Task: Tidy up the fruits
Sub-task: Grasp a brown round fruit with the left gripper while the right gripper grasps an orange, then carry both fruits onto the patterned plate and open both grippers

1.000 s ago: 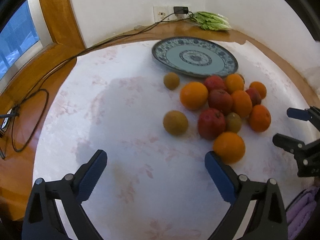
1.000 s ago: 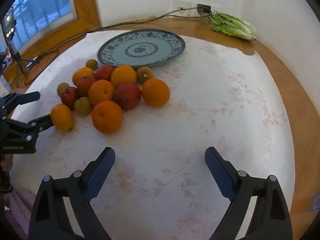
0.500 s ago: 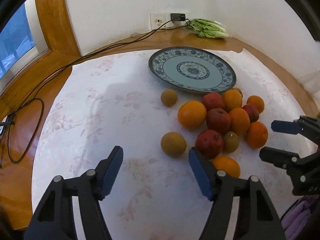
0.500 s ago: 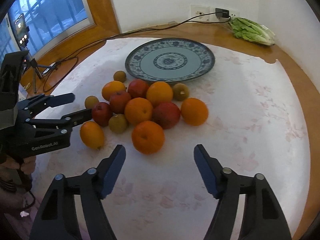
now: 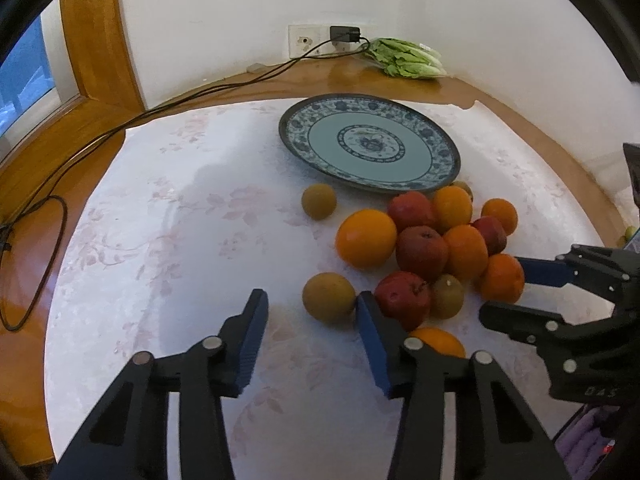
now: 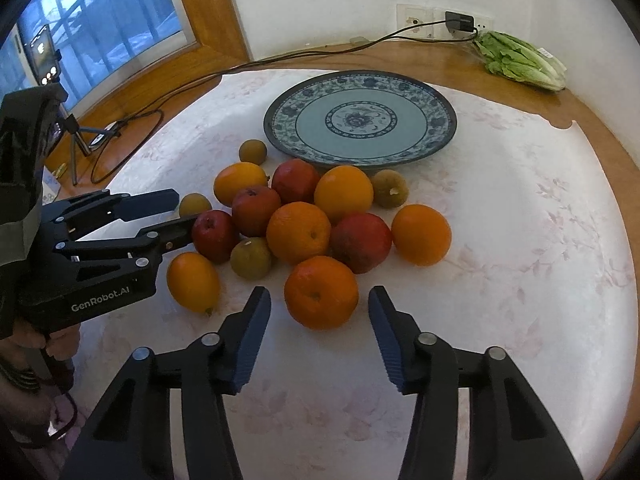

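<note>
Fruits [image 6: 298,232] lie heaped on the tabletop [image 6: 520,240] before the bare plate [image 6: 360,120]; left claw [image 5: 308,344] and right claw [image 6: 320,330], both narrowing and empty, approach for sorting.

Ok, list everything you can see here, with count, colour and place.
oranges: six, orange, piled before the plate
red fruits: four, dark red, in the pile
brown-green fruits: four, in and around the pile
plate: one, blue patterned, bare, behind the pile
tablecloth: one, white with pink flowers, on wood
lettuce: one bag, green, back right
charger: one, black, in the wall socket
phone on tripod: one, by the window
left gripper: black, blue pads, jaws just been closing, gripping nothing
right gripper: same, at the nearest orange
</note>
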